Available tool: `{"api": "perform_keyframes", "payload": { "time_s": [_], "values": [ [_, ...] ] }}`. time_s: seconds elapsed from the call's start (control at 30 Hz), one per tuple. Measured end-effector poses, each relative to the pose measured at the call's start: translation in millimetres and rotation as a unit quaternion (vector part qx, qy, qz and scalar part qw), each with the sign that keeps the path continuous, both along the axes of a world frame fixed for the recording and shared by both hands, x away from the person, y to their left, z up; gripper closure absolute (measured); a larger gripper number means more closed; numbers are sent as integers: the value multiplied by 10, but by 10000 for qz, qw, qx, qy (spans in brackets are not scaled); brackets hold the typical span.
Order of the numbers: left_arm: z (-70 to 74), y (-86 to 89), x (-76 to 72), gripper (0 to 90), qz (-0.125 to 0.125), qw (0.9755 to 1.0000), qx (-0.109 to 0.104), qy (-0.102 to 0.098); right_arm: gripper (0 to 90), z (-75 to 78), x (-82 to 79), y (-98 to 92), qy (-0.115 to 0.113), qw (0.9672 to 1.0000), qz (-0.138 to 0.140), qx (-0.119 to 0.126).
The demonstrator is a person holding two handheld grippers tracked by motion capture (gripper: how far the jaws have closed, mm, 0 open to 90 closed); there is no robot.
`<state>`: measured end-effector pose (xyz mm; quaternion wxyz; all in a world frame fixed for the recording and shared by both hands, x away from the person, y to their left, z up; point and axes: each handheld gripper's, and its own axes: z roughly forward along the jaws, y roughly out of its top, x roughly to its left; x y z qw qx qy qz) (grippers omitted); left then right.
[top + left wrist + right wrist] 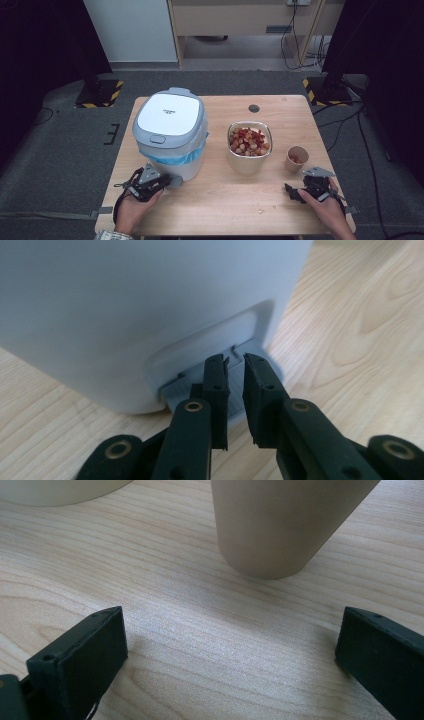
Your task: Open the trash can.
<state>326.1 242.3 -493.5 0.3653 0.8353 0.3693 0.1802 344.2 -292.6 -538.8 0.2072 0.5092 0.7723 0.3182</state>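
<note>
wooden table (220,200), pale grain, bare along the near edge.

white bin (170,132) at left-centre, lid down, blue liner poking out under the rim; grey pedal (200,385) at its base facing the near edge.

steel bowl (249,146) right of the bin, well apart from it, holding red and pale bits, probably fruit, too small to call.

paper cup (296,158) right of the bowl, near it but not touching, upright, something reddish inside.

left gripper (170,181) low in front of the bin, tips at the pedal. left gripper view: gripper (236,362) with jaws nearly together, narrow gap left between them, tips over the ribbed pedal top. nothing seen clamped; hard to tell whether the tips touch the pedal.

right gripper (290,190) resting on the table near the right front, pointing toward the cup. right gripper view: jaws wide apart, nothing between them but bare wood, cup (285,525) just ahead, apart from both jaws.

small crumb (260,212) on the table near the front edge.
</note>
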Motion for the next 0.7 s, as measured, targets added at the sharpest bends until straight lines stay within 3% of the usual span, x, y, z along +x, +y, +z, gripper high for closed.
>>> {"api": "perform_keyframes", "payload": {
  "time_s": [0.2, 0.43, 0.53, 0.7],
  "values": [
    [-52, 4, 45, 833, 130, 9998, 24, 141, 5, 0, 0, 0, 1, 10000, -1, 1],
    [-62, -24, 48, 894, 201, 9996, 134, 131, 5, 0, 0, 0, -1, 10000, -2, 0],
    [-77, -2, 61, 897, 220, 9995, 32, 215, 5, -1, 0, 0, -2, 10000, -3, 1],
    [-87, -24, 55, 898, 232, 9995, 120, 198, 5, -1, 0, -1, -2, 10000, -5, 1]
  ]
}}
